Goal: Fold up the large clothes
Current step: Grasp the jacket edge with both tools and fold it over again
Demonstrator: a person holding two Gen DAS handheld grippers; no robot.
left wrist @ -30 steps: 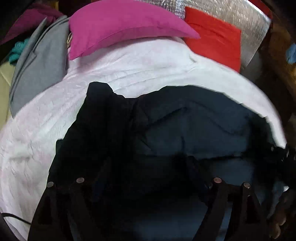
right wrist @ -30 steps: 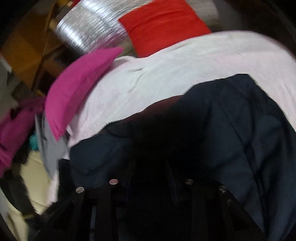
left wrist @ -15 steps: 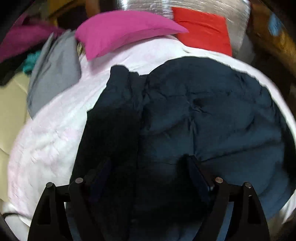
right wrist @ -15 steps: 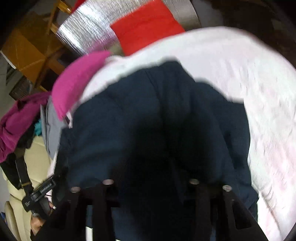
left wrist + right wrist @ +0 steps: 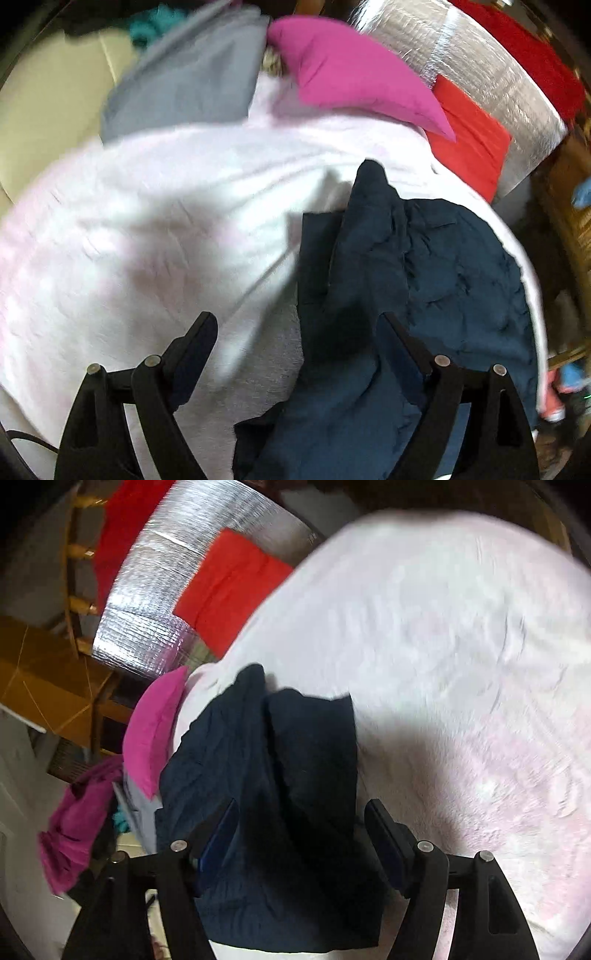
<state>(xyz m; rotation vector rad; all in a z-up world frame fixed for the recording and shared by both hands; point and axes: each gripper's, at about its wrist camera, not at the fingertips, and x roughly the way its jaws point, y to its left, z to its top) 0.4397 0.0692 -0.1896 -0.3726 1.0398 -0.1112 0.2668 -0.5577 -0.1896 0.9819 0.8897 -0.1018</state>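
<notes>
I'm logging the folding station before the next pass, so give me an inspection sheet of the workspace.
Surface: pale pink bedspread, rumpled, mostly bare.
Job's things: dark navy garment lying bunched on the bedspread.
Clutter: magenta pillow, grey cloth, red cloth, magenta clothing pile.
Grippers: left hand-held gripper jaws opening, gripping nothing; right hand-held gripper jaws opening, garment between them, not pinched.
Cables: thin black cable at the left view's lower edge.
Surroundings: silver foil mat, wooden furniture.
</notes>
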